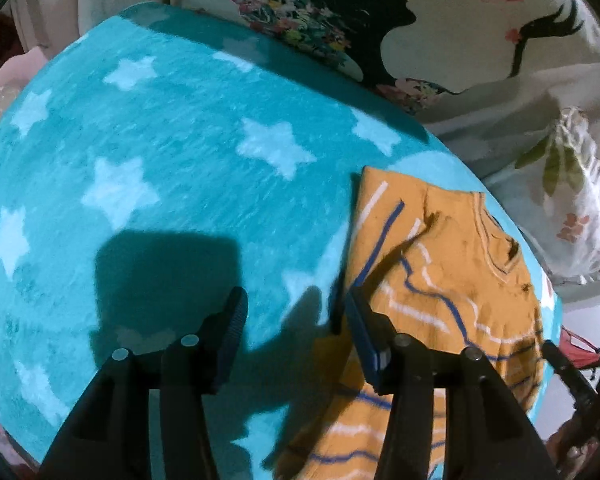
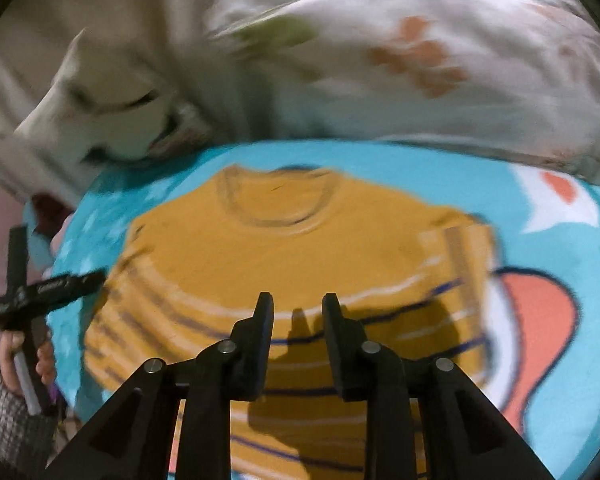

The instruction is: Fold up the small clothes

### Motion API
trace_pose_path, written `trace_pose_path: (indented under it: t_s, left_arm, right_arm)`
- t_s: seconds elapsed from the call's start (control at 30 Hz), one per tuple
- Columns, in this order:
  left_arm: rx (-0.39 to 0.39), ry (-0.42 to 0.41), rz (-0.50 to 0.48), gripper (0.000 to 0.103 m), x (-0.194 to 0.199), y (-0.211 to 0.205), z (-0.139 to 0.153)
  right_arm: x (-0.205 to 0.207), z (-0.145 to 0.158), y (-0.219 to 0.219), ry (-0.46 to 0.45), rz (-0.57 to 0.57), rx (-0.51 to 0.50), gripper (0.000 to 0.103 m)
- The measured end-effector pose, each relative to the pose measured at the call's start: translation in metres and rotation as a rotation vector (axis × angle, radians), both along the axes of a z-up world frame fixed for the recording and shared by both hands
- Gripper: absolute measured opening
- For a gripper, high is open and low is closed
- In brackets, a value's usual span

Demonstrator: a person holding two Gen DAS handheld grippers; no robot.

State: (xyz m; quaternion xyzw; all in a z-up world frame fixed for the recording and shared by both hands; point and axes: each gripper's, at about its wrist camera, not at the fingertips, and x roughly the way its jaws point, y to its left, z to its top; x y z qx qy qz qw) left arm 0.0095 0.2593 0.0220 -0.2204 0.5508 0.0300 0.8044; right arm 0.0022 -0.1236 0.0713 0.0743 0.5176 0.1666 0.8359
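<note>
Soft teal blanket [image 1: 172,128] with pale stars, spread flat as the work surface; behind it, white bedding [image 1: 500,92] printed with a dark silhouette and flowers, plus a flowered pillow [image 2: 440,60] at the far edge.

Left tool [image 1: 296,312]: pointing steeply down, jaws parted about halfway, nothing between them, only bare blanket and their shadow below. Right-hand finger [image 1: 360,332] just over the near left edge of the shirt; contact impossible to tell.

Yellow shirt [image 1: 440,264] with blue and white stripes: ahead and to the right of the left tool, lying on the blanket, one sleeve folded across the body, collar toward the far side.

Right tool [image 2: 298,312]: jaws narrow but apart, empty, hovering over the striped lower half of the shirt [image 2: 284,248], shadow cast on the fabric beneath. Collar straight ahead of it, far side. View blurred.

Off to the left of the right tool, at the blanket's edge: the left tool [image 2: 96,278] seen from the side, gripped by a hand [image 2: 24,356] in a grey patterned sleeve [image 2: 12,432]. To the right, an orange and white cartoon print [image 2: 540,320] on the blanket.
</note>
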Motion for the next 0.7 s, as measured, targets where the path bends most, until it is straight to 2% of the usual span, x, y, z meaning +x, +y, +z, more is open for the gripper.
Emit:
trace_pose_path:
  t_s: [0.1, 0.13, 0.2, 0.27, 0.4, 0.47, 0.6, 0.7]
  left_arm:
    - [-0.007, -0.005, -0.041, 0.054, -0.007, 0.003, 0.001]
    - [-0.011, -0.007, -0.056, 0.054, -0.005, 0.005, 0.002]
    - [-0.026, -0.009, -0.081, 0.062, -0.001, 0.004, 0.002]
    - [-0.046, -0.013, -0.123, 0.065, 0.011, -0.003, 0.002]
    - [-0.067, -0.027, -0.246, 0.071, 0.031, -0.025, 0.003]
    - [-0.064, -0.019, -0.305, 0.072, 0.043, -0.036, 0.000]
    - [-0.060, 0.012, -0.408, 0.072, 0.064, -0.057, -0.010]
    - [-0.035, 0.030, -0.442, 0.072, 0.079, -0.070, -0.017]
  right_arm:
    - [-0.016, -0.004, 0.045, 0.021, 0.101, 0.039, 0.030]
    - [-0.021, -0.005, 0.059, 0.026, 0.136, 0.047, 0.034]
    - [-0.037, -0.009, 0.092, 0.022, 0.235, 0.046, 0.042]
    - [-0.056, -0.012, 0.125, 0.005, 0.345, 0.014, 0.046]
    - [-0.102, -0.027, 0.188, -0.061, 0.562, -0.126, 0.052]
    - [-0.116, -0.035, 0.205, -0.091, 0.614, -0.188, 0.052]
    - [-0.144, -0.053, 0.240, -0.216, 0.708, -0.363, 0.052]
    - [-0.153, -0.064, 0.255, -0.296, 0.718, -0.462, 0.052]
